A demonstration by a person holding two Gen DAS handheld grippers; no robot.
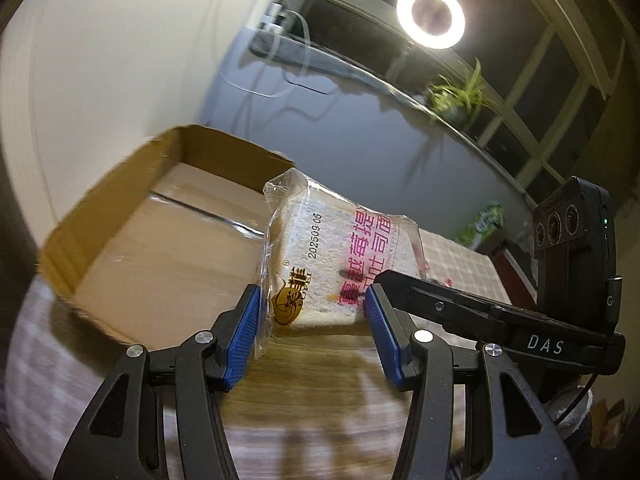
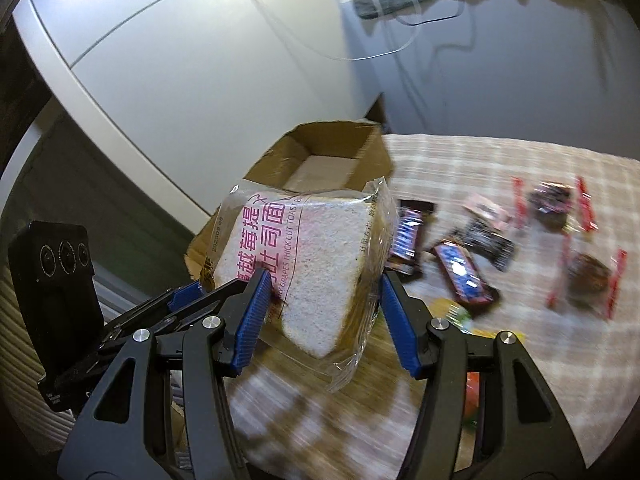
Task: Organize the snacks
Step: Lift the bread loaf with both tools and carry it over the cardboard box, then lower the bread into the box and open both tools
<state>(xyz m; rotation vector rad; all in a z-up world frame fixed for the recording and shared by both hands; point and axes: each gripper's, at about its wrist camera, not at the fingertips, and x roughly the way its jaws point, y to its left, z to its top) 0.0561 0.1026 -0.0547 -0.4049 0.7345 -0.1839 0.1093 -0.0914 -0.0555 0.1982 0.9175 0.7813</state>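
Both grippers held the same toast pack (image 1: pixel 340 256), raised above the checked cloth (image 2: pixel 500 160). The left gripper (image 1: pixel 310 312) pinched its near end between blue pads, and the right gripper (image 2: pixel 324 300) clamped it from the other side. Just beyond the pack sat an open cardboard box (image 1: pixel 120 216). Right of the right gripper, candy bars (image 2: pixel 460 276) and wrapped snacks (image 2: pixel 588 276) lay scattered on the cloth.

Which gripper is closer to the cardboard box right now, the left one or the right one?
Left, by a little. Both grippers hold the toast packet together. The left gripper is just beside the cardboard box; the right gripper sits farther back.
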